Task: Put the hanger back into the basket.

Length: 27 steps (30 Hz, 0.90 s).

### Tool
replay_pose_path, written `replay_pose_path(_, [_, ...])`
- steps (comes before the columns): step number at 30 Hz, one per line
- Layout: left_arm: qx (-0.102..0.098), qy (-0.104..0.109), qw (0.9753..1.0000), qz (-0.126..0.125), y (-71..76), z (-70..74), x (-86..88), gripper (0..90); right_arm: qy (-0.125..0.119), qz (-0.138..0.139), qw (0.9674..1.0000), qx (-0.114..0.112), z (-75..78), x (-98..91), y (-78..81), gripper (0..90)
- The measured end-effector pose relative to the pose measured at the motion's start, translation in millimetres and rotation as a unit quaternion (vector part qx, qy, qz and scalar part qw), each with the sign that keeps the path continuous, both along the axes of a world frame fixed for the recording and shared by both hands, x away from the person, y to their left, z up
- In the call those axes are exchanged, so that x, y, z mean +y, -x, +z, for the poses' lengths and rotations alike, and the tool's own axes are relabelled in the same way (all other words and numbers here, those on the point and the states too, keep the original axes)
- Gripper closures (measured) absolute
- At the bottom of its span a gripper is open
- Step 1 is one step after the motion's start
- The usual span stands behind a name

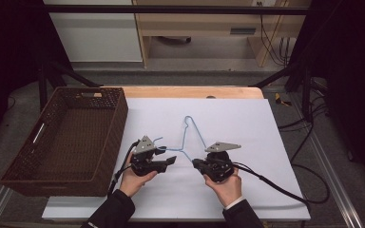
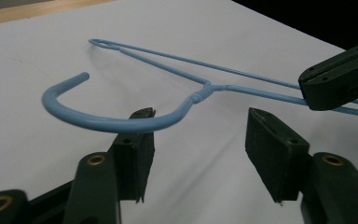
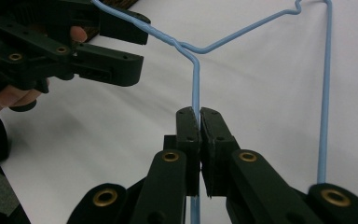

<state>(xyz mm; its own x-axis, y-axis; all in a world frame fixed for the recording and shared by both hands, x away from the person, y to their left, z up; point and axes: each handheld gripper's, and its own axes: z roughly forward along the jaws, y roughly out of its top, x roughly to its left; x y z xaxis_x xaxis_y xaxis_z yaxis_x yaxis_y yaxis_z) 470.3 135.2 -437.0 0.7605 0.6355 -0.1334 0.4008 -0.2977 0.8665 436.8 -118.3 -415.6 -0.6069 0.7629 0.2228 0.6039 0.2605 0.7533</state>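
Blue wire coat hanger lies on the white table sheet; my right gripper has its jaws pinched together on one arm, likely to steady it. My left gripper waits, jaws apart around the hook, seen up close; the high view adds the brown woven basket at left.

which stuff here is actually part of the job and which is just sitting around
In use:
- blue wire hanger
- right gripper, jaws shut on a hanger wire
- left gripper, jaws open by the hook

Possibly in use, not touched now:
- brown woven basket

Lying about:
- cables on the floor
- wooden shelf unit
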Motion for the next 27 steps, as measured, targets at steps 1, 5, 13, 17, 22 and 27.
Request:
replay_pose_path(1, [-0.002, 0.003, 1.0, 0.001, -0.5, 0.1, -0.8, 45.2, 0.0, 0.0, 1.0, 0.0, 0.1, 0.0, 0.1, 87.5])
replay_pose_path(5, [-0.004, 0.016, 0.9999, 0.003, -3.4, 1.1, -3.5, 52.8, 0.0, 0.002, 1.0, 0.001, -0.2, 0.0, 0.2, 87.5])
replay_pose_path(13, [0.0, 0.036, 0.9993, 0.008, -9.1, 0.8, -7.2, 69.3, -0.002, 0.002, 1.0, 0.002, 0.0, 0.0, 0.7, 87.4])
replay_pose_path(17, [0.001, 0.044, 0.999, 0.004, -9.5, 0.7, -7.2, 74.5, 0.001, 0.003, 1.0, 0.004, -2.3, 1.3, 0.8, 87.4])
replay_pose_path(22, [0.0, 0.053, 0.9986, -0.004, -8.2, 2.3, -6.9, 78.3, 0.002, 0.003, 0.9999, 0.012, -6.1, 1.8, 1.1, 87.4])
replay_pose_path(27, [0.002, 0.071, 0.9974, -0.015, -6.1, 6.1, -8.7, 83.8, 0.002, 0.002, 0.9998, 0.018, -9.8, 0.9, 1.7, 87.3])
